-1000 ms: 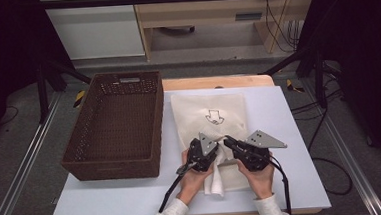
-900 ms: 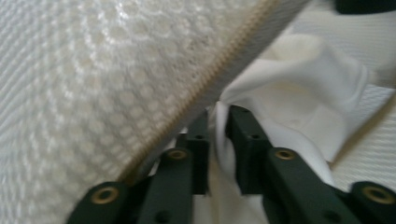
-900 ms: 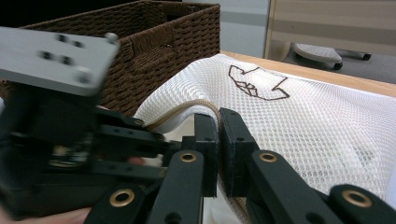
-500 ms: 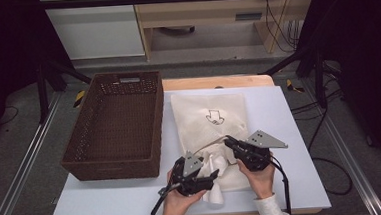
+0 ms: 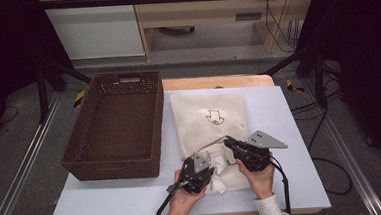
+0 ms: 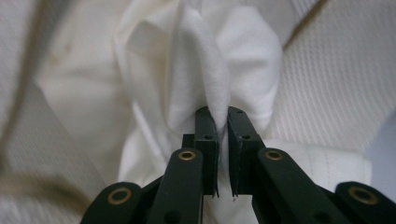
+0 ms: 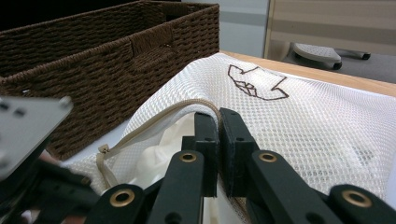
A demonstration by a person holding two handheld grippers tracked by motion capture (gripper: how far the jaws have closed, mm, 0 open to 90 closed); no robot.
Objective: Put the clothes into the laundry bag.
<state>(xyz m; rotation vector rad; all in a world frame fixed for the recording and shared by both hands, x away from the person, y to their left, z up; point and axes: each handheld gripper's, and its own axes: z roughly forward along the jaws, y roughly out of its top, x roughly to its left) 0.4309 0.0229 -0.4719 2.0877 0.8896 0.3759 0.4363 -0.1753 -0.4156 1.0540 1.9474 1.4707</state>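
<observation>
White cloth (image 6: 196,93) — soft, light, sure to bunch — sits pinched by a fold in our left tool (image 6: 217,122), half inside the mesh laundry bag (image 7: 299,121), whose zipper edge our right tool (image 7: 218,116) clamps just ahead — we'd grip folds, not flats.

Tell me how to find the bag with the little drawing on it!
Find the big brown woven basket on the white table. Right beside it lies a flat cream mesh bag. It is the one with a brown outline drawing and a tan zipper along its open edge.
</observation>
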